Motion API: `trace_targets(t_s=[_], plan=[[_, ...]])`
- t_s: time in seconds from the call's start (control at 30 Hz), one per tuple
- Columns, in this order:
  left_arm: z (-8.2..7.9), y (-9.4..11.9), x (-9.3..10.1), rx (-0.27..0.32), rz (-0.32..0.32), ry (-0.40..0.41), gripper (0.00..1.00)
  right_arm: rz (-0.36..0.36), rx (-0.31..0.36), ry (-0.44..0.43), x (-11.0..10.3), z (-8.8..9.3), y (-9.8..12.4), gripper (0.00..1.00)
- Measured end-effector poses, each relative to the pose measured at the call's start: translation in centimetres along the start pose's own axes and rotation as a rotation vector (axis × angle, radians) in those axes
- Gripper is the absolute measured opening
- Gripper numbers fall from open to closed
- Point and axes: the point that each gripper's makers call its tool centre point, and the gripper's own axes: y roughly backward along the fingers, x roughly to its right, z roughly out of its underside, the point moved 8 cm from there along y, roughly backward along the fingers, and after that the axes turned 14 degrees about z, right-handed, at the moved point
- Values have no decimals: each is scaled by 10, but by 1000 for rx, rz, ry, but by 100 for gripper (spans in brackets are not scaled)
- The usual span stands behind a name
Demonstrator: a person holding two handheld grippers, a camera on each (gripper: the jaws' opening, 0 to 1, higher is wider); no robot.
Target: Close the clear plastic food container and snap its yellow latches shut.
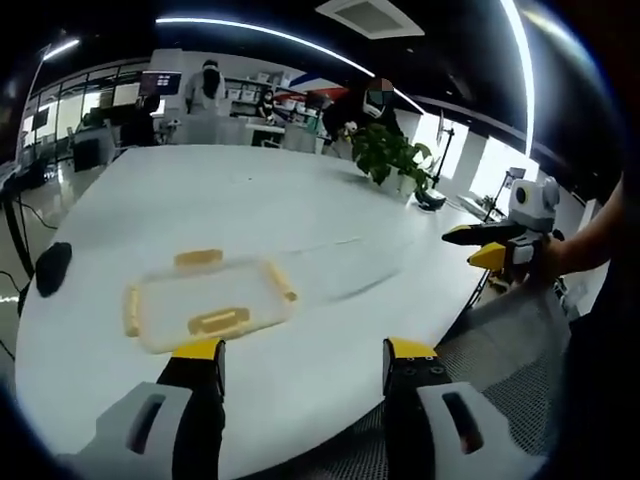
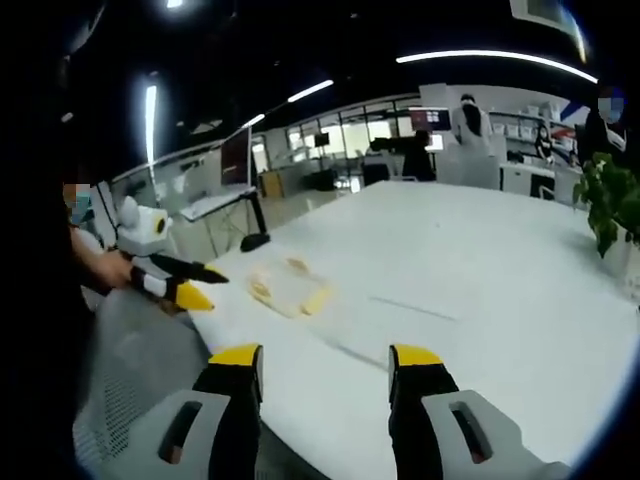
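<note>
The clear plastic container (image 1: 208,296) lies flat on the white table (image 1: 300,200), a yellow latch on each of its sides; the latches (image 1: 218,321) look splayed outward. My left gripper (image 1: 305,352) is open just short of the container's near edge, nothing between its jaws. A hand holds my right gripper (image 1: 487,246) off the table's right edge, apart from the container. In the right gripper view the container (image 2: 287,286) sits small beyond my open right gripper (image 2: 325,358), and the left gripper (image 2: 185,283) hovers to its left. Whether the lid is seated I cannot tell.
A potted plant (image 1: 392,155) stands at the table's far side. A black object (image 1: 52,268) lies at the left edge. A grey mesh chair (image 1: 505,335) sits by the near edge. People and desks fill the background.
</note>
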Motion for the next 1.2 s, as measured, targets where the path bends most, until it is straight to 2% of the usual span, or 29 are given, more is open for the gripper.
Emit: trace_targets(t_s=[0.1, 0.27, 0.6, 0.73, 0.9, 1.0, 1.2], plan=[[-1, 4, -3, 9, 0, -15, 60, -6, 40, -39, -3, -13, -7, 49], [0, 3, -3, 13, 22, 19, 66, -22, 63, -28, -17, -20, -17, 50], [-2, 5, -8, 17, 50, 34, 72, -51, 66, -40, -36, -24, -26, 50], [-3, 7, -13, -7, 53, -15, 72, -55, 68, -33, -39, -28, -30, 50], [-5, 9, -17, -9, 67, -1, 74, -64, 72, -24, -43, -32, -35, 51], [-7, 10, -17, -21, 73, -47, 75, -68, 70, -18, -46, -33, -39, 51], [-13, 12, -18, -26, 83, -78, 75, -83, 78, -15, -51, -37, -43, 51]])
